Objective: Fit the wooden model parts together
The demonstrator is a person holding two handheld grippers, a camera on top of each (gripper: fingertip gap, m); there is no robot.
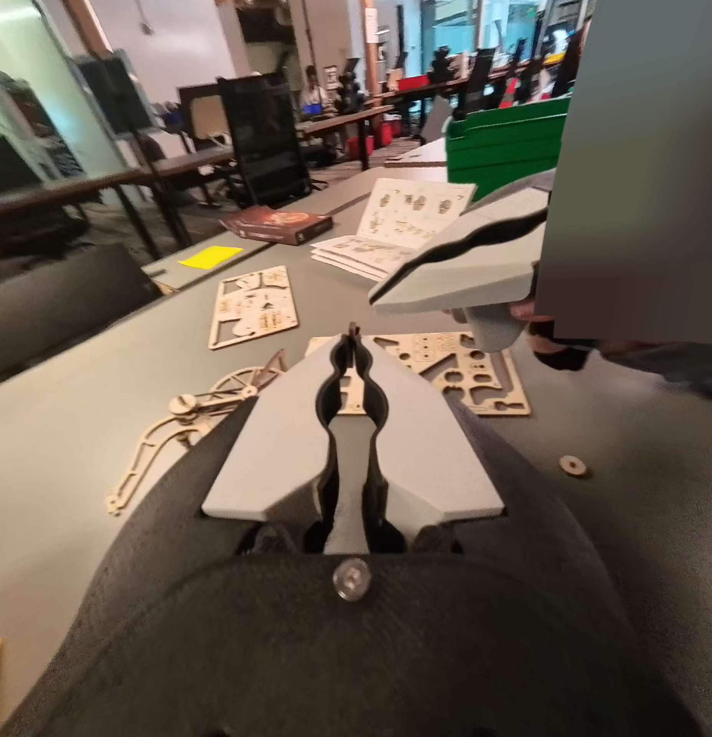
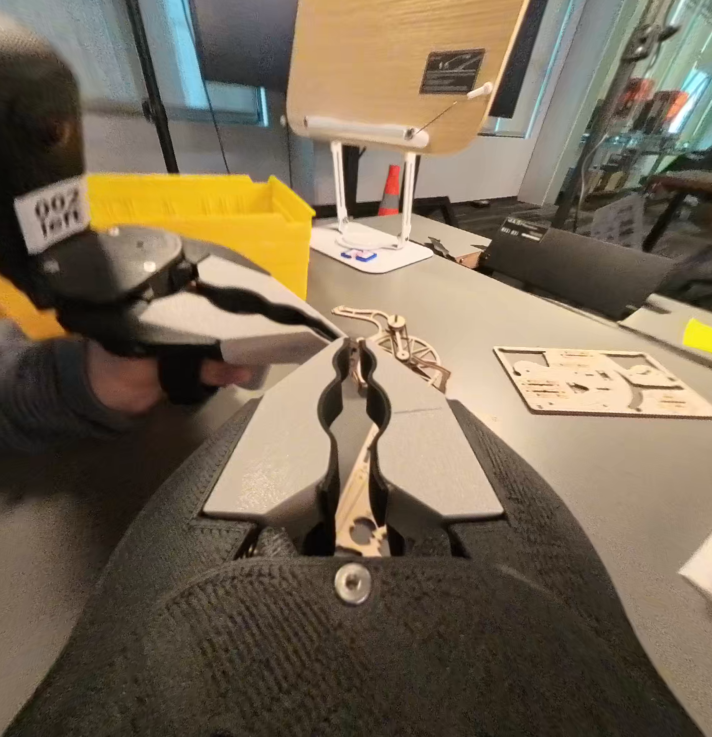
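My left gripper is shut on a small dark wooden part that sticks up from its tips. My right gripper is shut with a small brown wooden part between its tips. The two grippers meet tip to tip above the table; the right one shows from the side in the left wrist view, and the left one in the right wrist view. A partly built wooden wheel-and-arm model lies just beyond. Punched wooden sheets lie flat nearby.
A loose wooden washer lies at the right. An open instruction booklet, a brown box and green crates stand farther back. A yellow bin and a wooden board on a white stand stand behind the model.
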